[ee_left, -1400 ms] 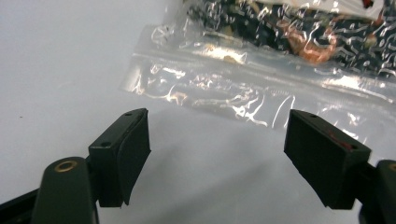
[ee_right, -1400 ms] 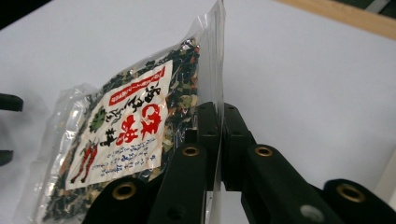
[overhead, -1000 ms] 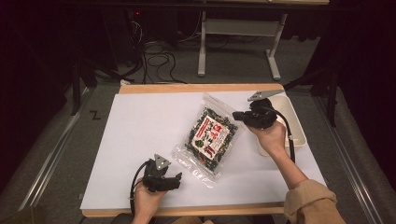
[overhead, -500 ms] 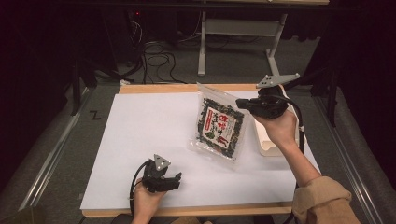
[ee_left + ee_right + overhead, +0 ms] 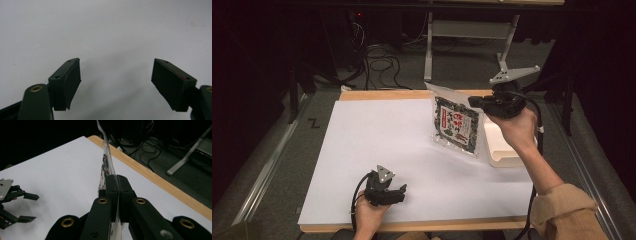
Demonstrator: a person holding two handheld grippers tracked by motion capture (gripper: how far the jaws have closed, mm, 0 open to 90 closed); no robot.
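Snack packet [image 5: 457, 125] now lifted off the surface [image 5: 377, 135], clenched in right gripper [image 5: 477, 101] fingers near far-right corner; left gripper [image 5: 398, 192] fingers spread, idle at near edge.

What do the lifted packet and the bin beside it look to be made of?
Packet: thin clear glossy plastic film, judging by its see-through edges and flex, pinched in the right claw. Bin: likely matte white moulded plastic, with smooth rounded walls.
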